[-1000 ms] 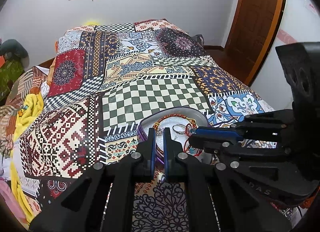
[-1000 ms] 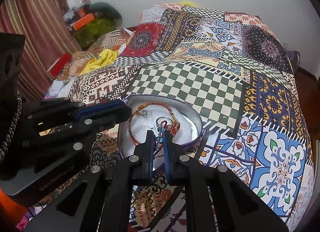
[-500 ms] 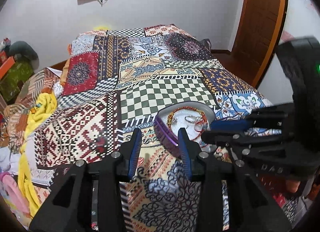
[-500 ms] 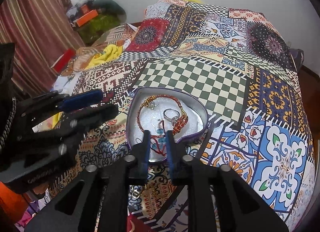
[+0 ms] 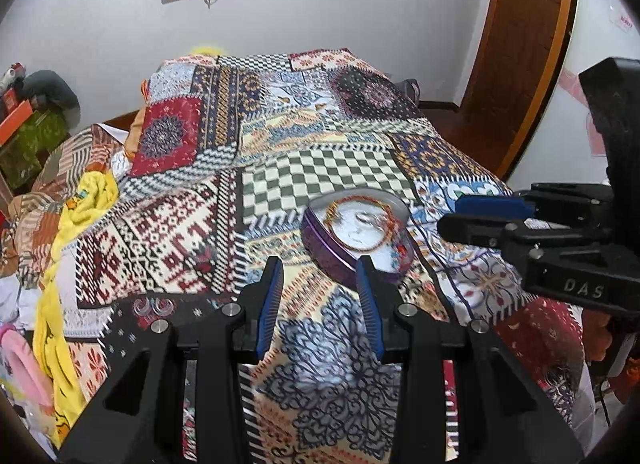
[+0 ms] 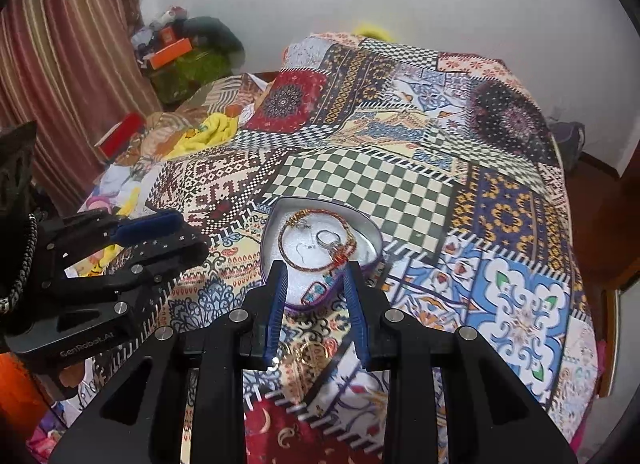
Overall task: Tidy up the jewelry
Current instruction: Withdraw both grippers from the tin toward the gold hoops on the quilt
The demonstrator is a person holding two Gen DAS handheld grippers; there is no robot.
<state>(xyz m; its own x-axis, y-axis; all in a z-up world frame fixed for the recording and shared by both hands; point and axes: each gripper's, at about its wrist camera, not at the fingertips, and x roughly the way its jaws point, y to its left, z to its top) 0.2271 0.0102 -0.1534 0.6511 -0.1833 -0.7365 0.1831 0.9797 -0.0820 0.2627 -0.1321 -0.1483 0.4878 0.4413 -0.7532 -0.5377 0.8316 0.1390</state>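
Observation:
A purple heart-shaped tin (image 5: 320, 242) (image 6: 368, 238) lies open on the patchwork bedspread. Inside it are an orange-red beaded bracelet (image 6: 294, 260), a silver ring (image 6: 324, 238) and a small blue-and-red piece (image 6: 314, 291). More gold jewelry (image 6: 306, 352) lies on the bedspread between my right fingers. My left gripper (image 5: 319, 268) is open and empty, just short of the tin's near left side. My right gripper (image 6: 314, 274) is open and empty, above the tin's near end. Each gripper shows in the other's view.
The patchwork bedspread (image 5: 320, 167) covers the whole bed. Yellow cloth (image 5: 76, 215) and heaped clothes lie along the bed's left side. A wooden door (image 5: 520, 43) stands at the far right. A striped curtain (image 6: 60, 43) and boxes stand at the left.
Both grippers have opened from shut and drawn back and up from the tin. The jewelry that hung at the right fingertips now lies in the tin.

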